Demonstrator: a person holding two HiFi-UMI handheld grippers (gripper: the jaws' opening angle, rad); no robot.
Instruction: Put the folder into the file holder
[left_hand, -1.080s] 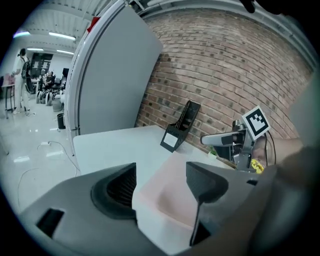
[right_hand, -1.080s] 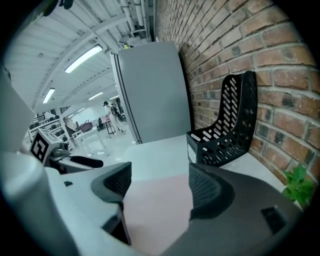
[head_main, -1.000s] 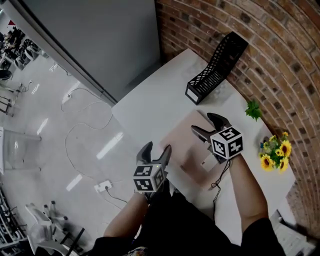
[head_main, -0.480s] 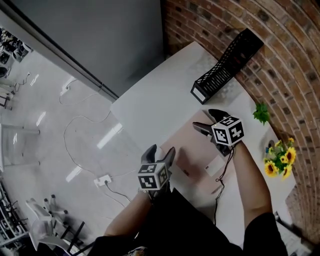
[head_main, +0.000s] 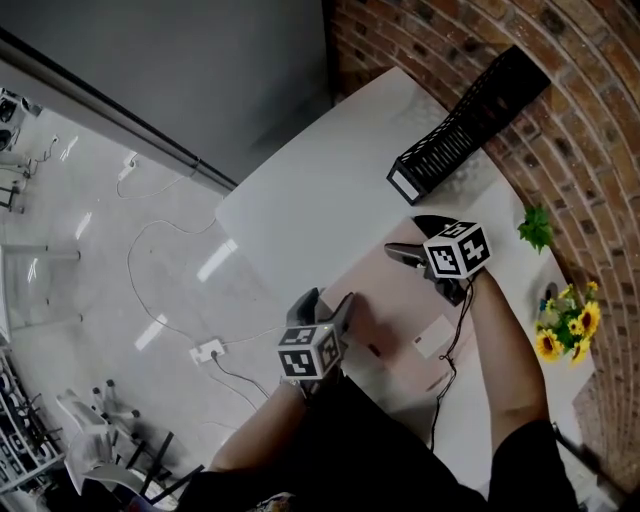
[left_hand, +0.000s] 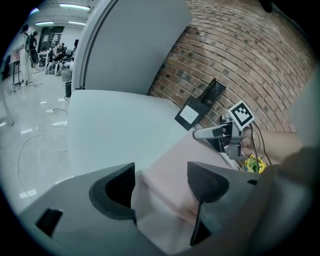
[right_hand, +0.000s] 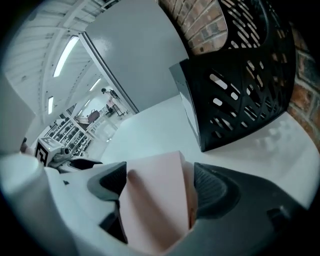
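Pink folder (head_main: 395, 310) on worktop (head_main: 310, 200), ungripped between open left tongs (head_main: 330, 298) and right tongs (head_main: 411, 237), just opening wider; file holder (head_main: 470, 115) beyond.

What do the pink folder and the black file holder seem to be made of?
The folder looks like thin card or matte plastic: flat, pale pink, no shine. The file holder is likely rigid black plastic, possibly coated metal: its walls have regular slots.
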